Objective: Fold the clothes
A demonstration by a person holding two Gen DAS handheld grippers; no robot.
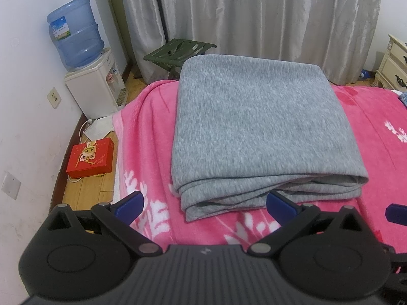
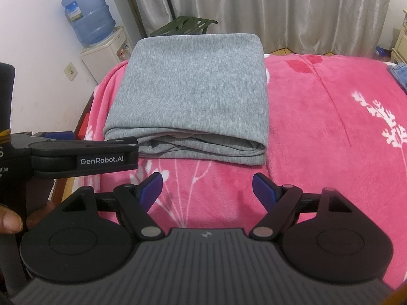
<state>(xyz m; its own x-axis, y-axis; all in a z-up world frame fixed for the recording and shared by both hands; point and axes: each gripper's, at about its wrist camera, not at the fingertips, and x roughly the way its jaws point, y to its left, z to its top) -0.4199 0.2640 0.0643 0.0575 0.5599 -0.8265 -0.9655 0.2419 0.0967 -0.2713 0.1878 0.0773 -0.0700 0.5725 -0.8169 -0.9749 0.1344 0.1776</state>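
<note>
Both grippers, left gripper (image 1: 204, 203) and right gripper (image 2: 207, 188), hover empty with jaws apart before the grey garment (image 1: 257, 127), folded on the bed (image 1: 368, 157); folding looks finished, leaving perhaps a tidy or set-aside.

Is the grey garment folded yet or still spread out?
Folded. The grey garment lies as a compact rectangle on the pink blanket, with several stacked layers showing along its near edge. Both grippers are open and off it.
</note>
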